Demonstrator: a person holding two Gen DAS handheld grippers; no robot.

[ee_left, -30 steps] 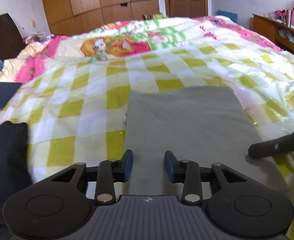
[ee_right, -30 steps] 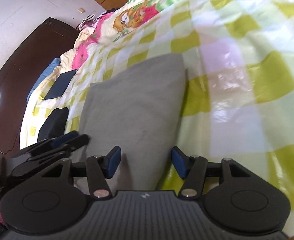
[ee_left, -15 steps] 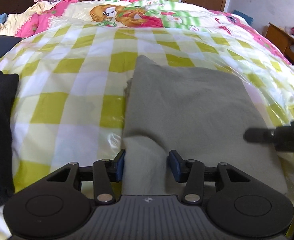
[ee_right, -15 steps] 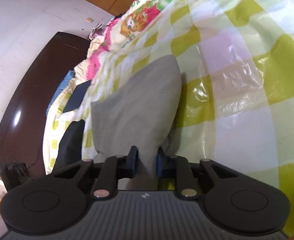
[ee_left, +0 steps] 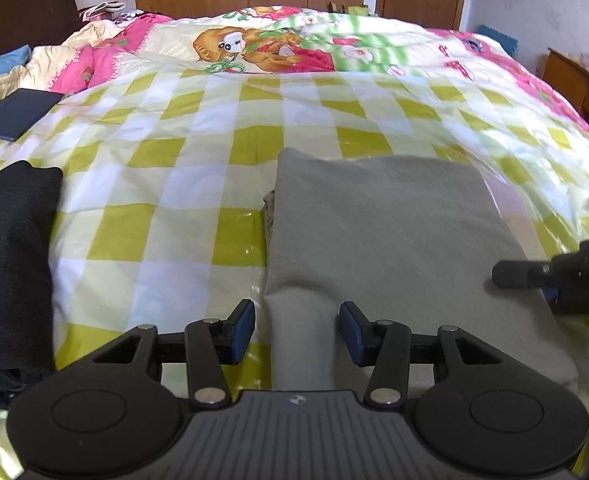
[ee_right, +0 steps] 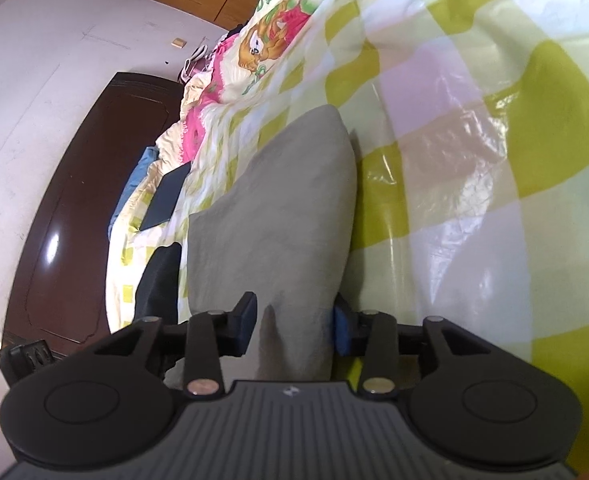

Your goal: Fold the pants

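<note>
The grey pants (ee_left: pixel 386 232) lie folded on the bed (ee_left: pixel 222 128), stretching away ahead of both claws. They look soft, light and floppy, so grab the near hem corners. The left claw (ee_left: pixel 296 330) and right claw (ee_right: pixel 294 322) both straddle a raised fold, jaws opening, pads not clearly pressing.

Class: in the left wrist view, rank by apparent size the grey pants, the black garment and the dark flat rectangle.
1. grey pants
2. black garment, cropped by the frame
3. dark flat rectangle, though it lies farther away
</note>
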